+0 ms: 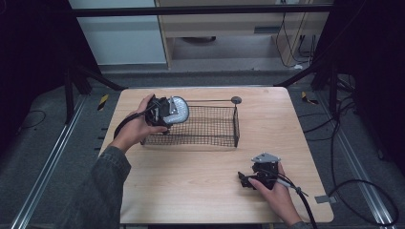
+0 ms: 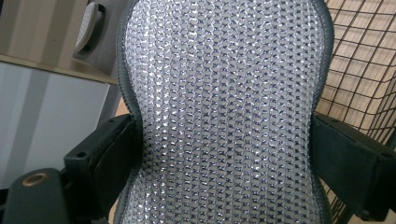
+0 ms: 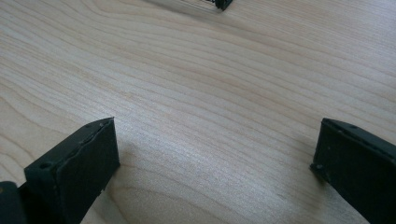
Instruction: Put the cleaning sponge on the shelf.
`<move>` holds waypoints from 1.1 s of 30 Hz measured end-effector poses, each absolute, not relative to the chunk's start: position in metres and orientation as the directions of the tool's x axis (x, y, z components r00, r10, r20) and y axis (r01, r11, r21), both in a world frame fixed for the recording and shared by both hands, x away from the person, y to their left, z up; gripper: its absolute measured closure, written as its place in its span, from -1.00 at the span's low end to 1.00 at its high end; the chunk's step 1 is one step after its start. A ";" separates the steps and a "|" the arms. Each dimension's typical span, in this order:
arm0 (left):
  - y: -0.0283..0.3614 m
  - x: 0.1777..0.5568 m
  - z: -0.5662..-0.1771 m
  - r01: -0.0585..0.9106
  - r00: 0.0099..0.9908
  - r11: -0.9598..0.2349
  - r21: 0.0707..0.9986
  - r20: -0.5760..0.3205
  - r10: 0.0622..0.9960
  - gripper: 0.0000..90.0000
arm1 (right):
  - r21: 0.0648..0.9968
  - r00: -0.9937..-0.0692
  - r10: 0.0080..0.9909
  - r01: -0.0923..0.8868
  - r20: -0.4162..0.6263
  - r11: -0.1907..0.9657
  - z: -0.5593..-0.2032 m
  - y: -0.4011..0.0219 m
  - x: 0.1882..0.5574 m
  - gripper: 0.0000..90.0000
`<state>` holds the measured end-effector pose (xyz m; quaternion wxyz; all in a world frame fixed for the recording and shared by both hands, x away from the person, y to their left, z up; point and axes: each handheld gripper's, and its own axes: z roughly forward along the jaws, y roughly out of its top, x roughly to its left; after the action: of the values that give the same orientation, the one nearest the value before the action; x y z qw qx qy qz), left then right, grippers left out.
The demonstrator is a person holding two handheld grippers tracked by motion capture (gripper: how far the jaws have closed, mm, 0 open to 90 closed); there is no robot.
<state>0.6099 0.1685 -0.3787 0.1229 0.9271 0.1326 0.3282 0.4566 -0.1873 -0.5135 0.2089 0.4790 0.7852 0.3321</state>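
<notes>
Left tongs point(image 1: 168, 110) clamp a silver mesh pad point(image 1: 179, 109) over the wire basket's point(image 1: 224, 125) left end — right tongs point(image 1: 244, 180) gape, well clear of the basket.

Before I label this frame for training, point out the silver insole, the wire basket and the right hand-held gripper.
silver insole point(image 2: 224, 112): left gripper view, woven middle.
wire basket point(image 1: 236, 125): high view, right end wall.
right hand-held gripper point(image 3: 215, 163): right gripper view, midway between open jaws.

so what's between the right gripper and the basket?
Bare wood. In the high view the table between the right gripper and the wire basket carries nothing; the right gripper view shows plain tabletop between its open jaws.
</notes>
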 end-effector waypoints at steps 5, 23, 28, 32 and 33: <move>0.169 0.613 -0.381 0.171 0.754 -0.932 0.318 0.567 0.332 -0.78 | 0.721 -0.453 0.891 0.616 -0.005 0.317 -0.513 -0.187 0.456 -0.99; 0.173 0.618 -0.386 0.213 0.778 -0.914 0.345 0.506 0.373 -0.90 | 0.722 -0.453 0.892 0.615 -0.006 0.317 -0.513 -0.187 0.457 -0.99; 0.175 0.619 -0.385 0.216 0.779 -0.906 0.364 0.495 0.384 -0.92 | 0.722 -0.453 0.892 0.615 -0.006 0.317 -0.513 -0.187 0.457 -0.99; 0.175 0.619 -0.383 0.213 0.781 -0.901 0.378 0.488 0.390 -0.91 | 0.722 -0.452 0.892 0.616 -0.004 0.316 -0.513 -0.187 0.456 -0.99; 0.175 0.618 -0.383 0.214 0.779 -0.901 0.377 0.490 0.391 -0.90 | 0.721 -0.453 0.892 0.616 -0.007 0.318 -0.513 -0.187 0.457 -0.99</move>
<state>0.6184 0.1748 -0.3826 0.1521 0.9308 0.1626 0.2900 0.4565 -0.1872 -0.5134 0.2077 0.4802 0.7847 0.3323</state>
